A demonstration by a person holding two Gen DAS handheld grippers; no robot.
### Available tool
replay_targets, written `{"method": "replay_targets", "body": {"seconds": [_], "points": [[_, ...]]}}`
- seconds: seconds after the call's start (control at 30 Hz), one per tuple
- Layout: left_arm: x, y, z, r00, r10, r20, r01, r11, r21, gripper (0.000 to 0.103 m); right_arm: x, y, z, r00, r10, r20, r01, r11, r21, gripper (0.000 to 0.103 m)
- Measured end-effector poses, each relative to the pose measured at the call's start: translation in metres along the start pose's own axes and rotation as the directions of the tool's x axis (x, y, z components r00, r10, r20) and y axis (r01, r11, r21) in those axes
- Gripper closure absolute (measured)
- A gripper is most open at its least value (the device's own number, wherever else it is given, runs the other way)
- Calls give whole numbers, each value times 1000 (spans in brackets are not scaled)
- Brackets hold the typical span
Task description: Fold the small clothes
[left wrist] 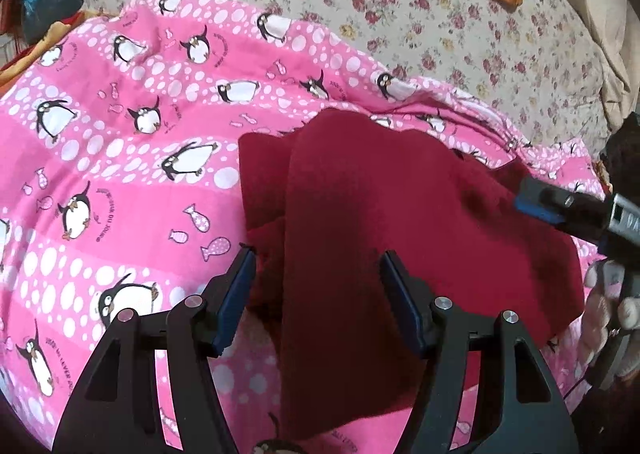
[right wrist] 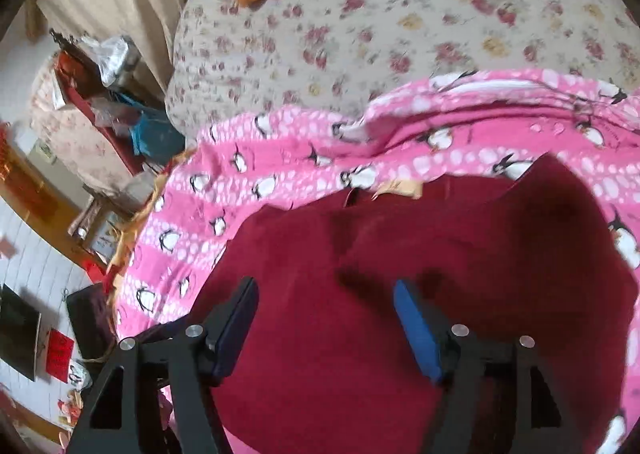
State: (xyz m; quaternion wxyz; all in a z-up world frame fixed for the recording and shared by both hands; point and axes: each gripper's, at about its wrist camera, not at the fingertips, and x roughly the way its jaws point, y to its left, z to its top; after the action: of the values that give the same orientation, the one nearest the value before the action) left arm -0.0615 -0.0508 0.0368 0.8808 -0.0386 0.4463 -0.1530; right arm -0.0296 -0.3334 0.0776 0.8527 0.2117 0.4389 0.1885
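A bed is what everything is laid out on here: a floral sheet (left wrist: 420, 14) at the far side, with a pink penguin-print blanket (left wrist: 100, 134) spread over the near part, and a cluttered floor can be seen off to the left in the right wrist view. The dark red garment (left wrist: 380, 214) is lying on that blanket, rumpled, with one long flap running toward the near edge and a bunched bit at its left.

The left gripper (left wrist: 318, 258) is held over the near flap with its jaws standing fairly wide; the cloth is passed between them but isn't pinched. The right gripper (right wrist: 324, 286) is hovering over the middle of the red cloth, jaws likewise apart and nothing gripped.

So the step looks to be a re-grab for the next fold. It'd probably be done best if an actual edge or corner is picked, not the middle of the fabric, and only a single layer is caught. The bunched left part should likely be flattened first, otherwise a lumpy fold is going to be made. The blanket underneath could easily be snagged too.
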Motion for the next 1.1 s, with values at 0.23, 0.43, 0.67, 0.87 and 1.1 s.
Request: {"method": "replay_targets", "body": {"seconds": [0.23,0.43,0.67,0.87,1.1], "points": [[-3,9,-9,1000,-15,4,15,999,-39,38,31,44,-2,991,-22,-129,5,992,-127,36],[5,18,-18,999,-40,-10,39,995,-90,38,68,78,6,985,-77,-157,36,966,-254,54],[12,26,-20,996,-90,-6,88,988,-130,38,124,111,12,957,-265,-119,186,875,-447,56],[16,35,-19,991,-136,17,137,976,-168,37,165,103,27,944,-302,-135,220,878,-425,56],[15,51,-18,972,-233,39,236,945,-226,36,188,99,40,936,-303,-180,215,896,-388,55]]}}
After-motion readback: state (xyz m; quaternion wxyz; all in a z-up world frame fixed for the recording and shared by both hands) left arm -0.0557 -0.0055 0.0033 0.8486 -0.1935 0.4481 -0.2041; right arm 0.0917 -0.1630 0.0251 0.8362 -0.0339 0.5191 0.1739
